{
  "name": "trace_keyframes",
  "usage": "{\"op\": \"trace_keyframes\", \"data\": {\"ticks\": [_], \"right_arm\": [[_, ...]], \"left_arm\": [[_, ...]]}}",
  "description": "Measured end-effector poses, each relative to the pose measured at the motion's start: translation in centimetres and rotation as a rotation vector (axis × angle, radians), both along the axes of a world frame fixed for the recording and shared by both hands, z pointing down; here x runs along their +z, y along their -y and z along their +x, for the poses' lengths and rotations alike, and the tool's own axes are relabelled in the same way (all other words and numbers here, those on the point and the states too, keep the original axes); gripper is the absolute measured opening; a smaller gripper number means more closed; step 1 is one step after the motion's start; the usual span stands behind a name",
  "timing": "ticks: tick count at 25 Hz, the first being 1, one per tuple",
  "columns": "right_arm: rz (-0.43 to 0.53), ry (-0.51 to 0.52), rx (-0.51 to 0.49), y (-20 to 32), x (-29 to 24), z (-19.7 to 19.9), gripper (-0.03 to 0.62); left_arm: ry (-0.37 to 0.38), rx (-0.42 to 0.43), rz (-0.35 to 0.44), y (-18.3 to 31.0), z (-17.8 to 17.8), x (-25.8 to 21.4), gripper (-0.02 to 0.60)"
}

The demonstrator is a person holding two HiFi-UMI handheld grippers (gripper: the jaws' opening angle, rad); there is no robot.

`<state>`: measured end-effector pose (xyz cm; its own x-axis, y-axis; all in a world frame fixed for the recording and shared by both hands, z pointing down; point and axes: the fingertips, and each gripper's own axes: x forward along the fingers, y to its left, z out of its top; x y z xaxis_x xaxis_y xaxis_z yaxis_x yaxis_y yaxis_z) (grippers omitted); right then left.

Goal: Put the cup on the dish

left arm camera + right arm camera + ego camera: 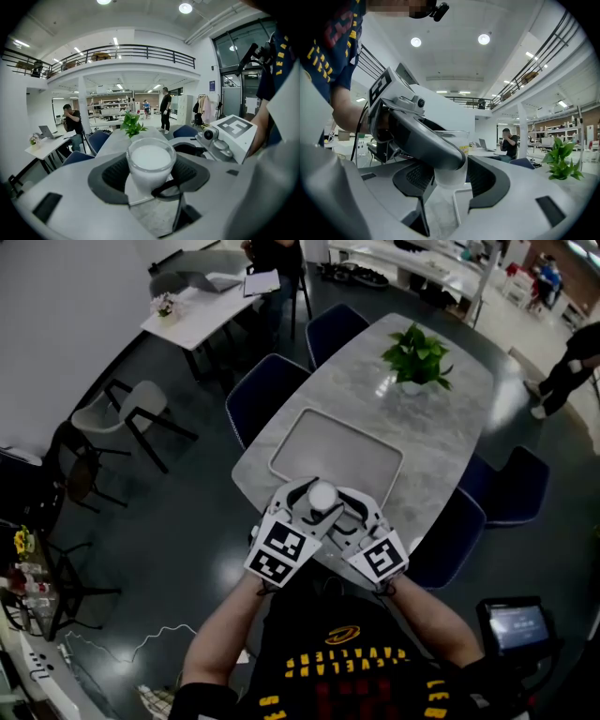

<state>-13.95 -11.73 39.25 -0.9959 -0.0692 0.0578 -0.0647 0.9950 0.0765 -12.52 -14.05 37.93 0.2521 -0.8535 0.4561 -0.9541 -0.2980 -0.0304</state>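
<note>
A small white cup [322, 495] is held just above the near end of the marble table, close to the near rim of a flat rectangular grey dish [309, 442]. My left gripper [314, 500] and right gripper [330, 500] meet at the cup from either side. In the left gripper view the cup [150, 161] sits between my dark pads [115, 176], which press on its sides. In the right gripper view the left gripper's jaw crosses the cup [452, 177], whose lower part sits tight between the right pads [487, 180].
A potted green plant [415, 354] stands at the table's far end. Dark blue chairs [267, 395] line both long sides of the table. A person [71, 123] sits at a white desk further off, and another stands beyond the table.
</note>
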Motion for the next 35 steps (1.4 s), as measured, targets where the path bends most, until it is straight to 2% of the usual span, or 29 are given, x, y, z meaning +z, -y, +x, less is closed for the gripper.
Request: {"op": "trace_keyframes", "data": {"ticks": [6,15,23,31,35], "right_arm": [[0.006,-0.028,0.080,3.7,1.0,-1.5,0.230],[-0.038,-0.104,0.191,8.6,4.5,-4.0,0.230],[-0.002,-0.163,0.275,10.3,6.0,-5.4,0.230],[0.043,-0.232,0.341,11.9,8.3,-5.2,0.230],[0.044,-0.266,0.371,12.6,9.4,-5.0,0.230]], "left_arm": [[-0.007,0.076,-0.003,3.6,-1.4,1.0,0.264],[0.013,0.206,-0.044,8.4,-3.5,4.2,0.264],[0.075,0.323,0.000,9.6,-4.2,5.7,0.264],[0.041,0.388,0.048,10.9,-4.0,7.7,0.264],[0.018,0.415,0.042,11.5,-3.8,8.7,0.264]]}}
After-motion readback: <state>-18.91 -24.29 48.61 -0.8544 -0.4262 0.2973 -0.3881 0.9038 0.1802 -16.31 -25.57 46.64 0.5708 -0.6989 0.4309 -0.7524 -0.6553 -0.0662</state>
